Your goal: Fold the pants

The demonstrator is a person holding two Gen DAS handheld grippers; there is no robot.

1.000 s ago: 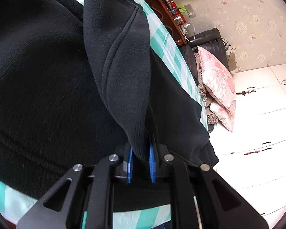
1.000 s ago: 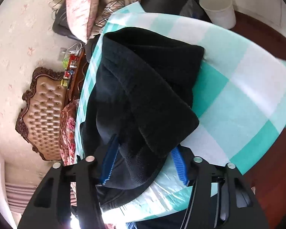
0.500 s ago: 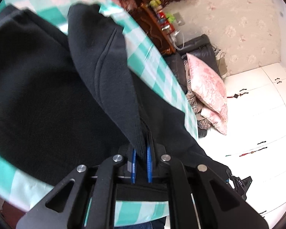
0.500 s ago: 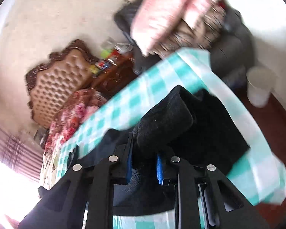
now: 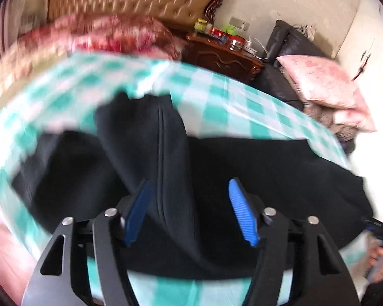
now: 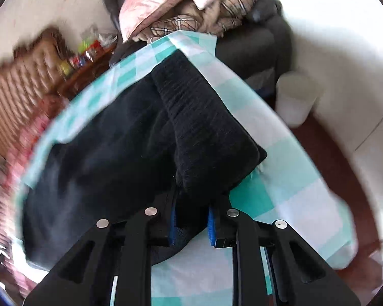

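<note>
Left wrist view: your left claw (image 5: 189, 211) stands spread, its blue pads (image 5: 241, 213) wide apart, with a raised ridge of the black pants (image 5: 163, 153) running up the centre of the frame between them and gripped by neither. The rest of the pants lies across the middle of the frame on the green-checked table (image 5: 255, 107). The frame is blurred, so edge alignment cannot be judged here. Before you draw this claw away, I advise confirming the fabric has dropped free of both pads.

Right wrist view: your right claw (image 6: 191, 223) is pinching a thick bunch of the pants (image 6: 206, 127) at lower centre; the folded layer runs toward the upper centre of the frame. Carry it low, match it to the layer beneath, then let go; dragging risks shifting the lower layer.
</note>
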